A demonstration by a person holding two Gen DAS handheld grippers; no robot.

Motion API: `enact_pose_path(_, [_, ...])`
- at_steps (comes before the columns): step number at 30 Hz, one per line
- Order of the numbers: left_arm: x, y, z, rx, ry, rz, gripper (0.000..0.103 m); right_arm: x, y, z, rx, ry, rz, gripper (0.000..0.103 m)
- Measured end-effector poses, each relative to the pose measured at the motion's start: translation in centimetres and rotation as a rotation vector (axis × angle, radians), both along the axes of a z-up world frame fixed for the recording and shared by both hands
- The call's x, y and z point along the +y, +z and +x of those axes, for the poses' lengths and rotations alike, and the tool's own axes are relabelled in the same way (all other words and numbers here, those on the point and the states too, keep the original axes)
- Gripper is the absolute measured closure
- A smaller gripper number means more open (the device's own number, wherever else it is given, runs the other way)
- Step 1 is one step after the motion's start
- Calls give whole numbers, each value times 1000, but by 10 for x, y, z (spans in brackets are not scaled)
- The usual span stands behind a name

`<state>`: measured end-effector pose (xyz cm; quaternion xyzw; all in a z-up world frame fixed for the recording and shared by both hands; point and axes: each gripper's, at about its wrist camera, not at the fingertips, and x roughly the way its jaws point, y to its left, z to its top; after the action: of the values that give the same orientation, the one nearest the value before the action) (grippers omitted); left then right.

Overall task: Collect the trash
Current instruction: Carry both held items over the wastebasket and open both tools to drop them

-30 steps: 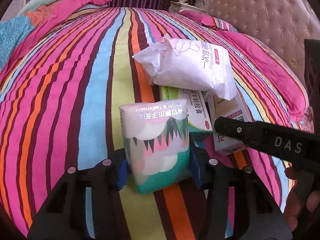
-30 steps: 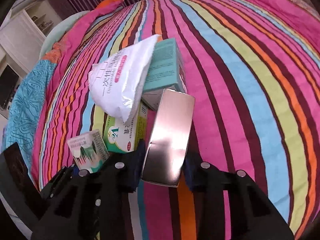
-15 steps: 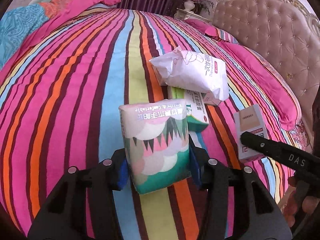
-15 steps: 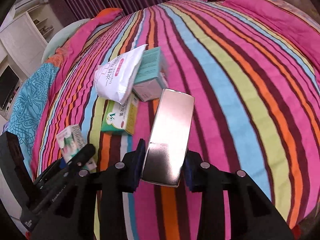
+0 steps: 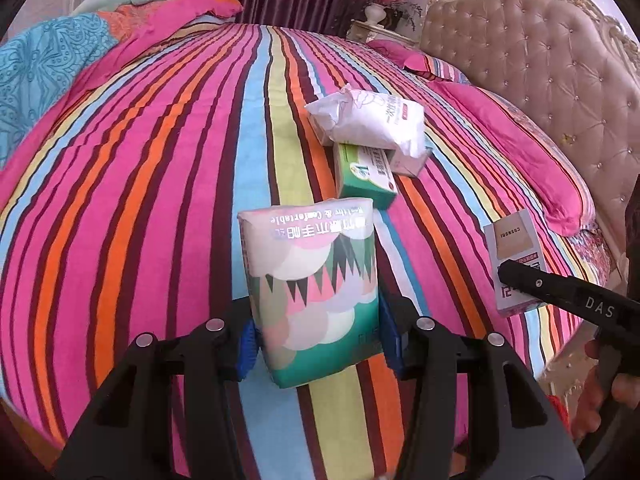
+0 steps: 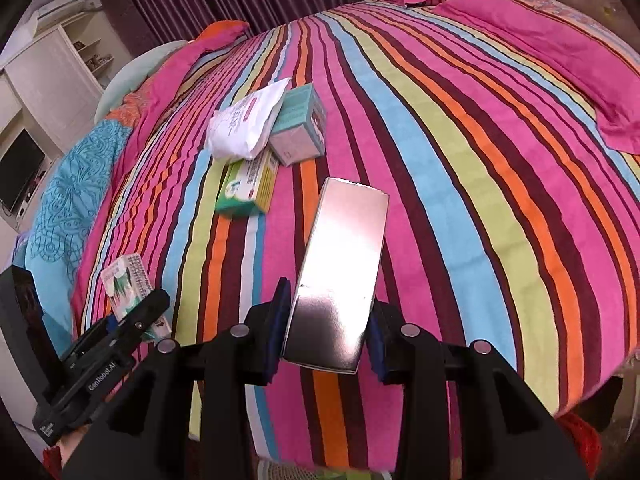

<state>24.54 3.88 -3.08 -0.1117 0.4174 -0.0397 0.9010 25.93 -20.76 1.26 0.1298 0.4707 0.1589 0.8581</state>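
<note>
My left gripper (image 5: pixel 316 336) has its jaws clamped on the soft tissue pack with green, pink and white cloud print (image 5: pixel 314 292), held up above the striped bedspread (image 5: pixel 160 200). My right gripper (image 6: pixel 326 340) has its jaws clamped on the flat shiny silver-faced box (image 6: pixel 340 272), also lifted off the bed. Out on the bedspread sits a little heap: the white crinkled plastic pouch (image 5: pixel 370 124) lies on top of the green and yellow carton (image 5: pixel 366 176) and leans against the teal cardboard box (image 6: pixel 300 126). Pink pillows (image 6: pixel 560 52) lie near the beige tufted headboard (image 5: pixel 540 72).
</note>
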Motion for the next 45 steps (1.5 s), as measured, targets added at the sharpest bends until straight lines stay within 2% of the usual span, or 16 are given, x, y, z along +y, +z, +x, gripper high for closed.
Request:
enact_pose_path(18, [-5, -6, -113, 49, -25, 54, 55, -7, 3, -92, -7, 42, -28, 70])
enact_pose_path(24, [-9, -15, -141, 74, -33, 60, 55, -13, -8, -114, 20, 31, -37, 70])
enact_pose_path(29, [-7, -32, -164, 132, -27, 49, 55, -18, -21, -132, 48, 25, -69, 70])
enact_pose_path(34, [0, -57, -184, 230, -3, 8, 55, -14, -40, -153, 122, 56, -58, 70])
enact_pose_path(37, [-3, -68, -191, 276, -23, -25, 55, -3, -56, -166, 177, 101, -57, 70])
enact_pose_path(40, [-8, -74, -191, 298, -46, -29, 55, 7, -75, -170, 247, 143, -56, 70])
enact_pose_path(45, [-19, -97, -187, 397, -81, -29, 55, 16, -99, -169, 369, 182, -22, 70])
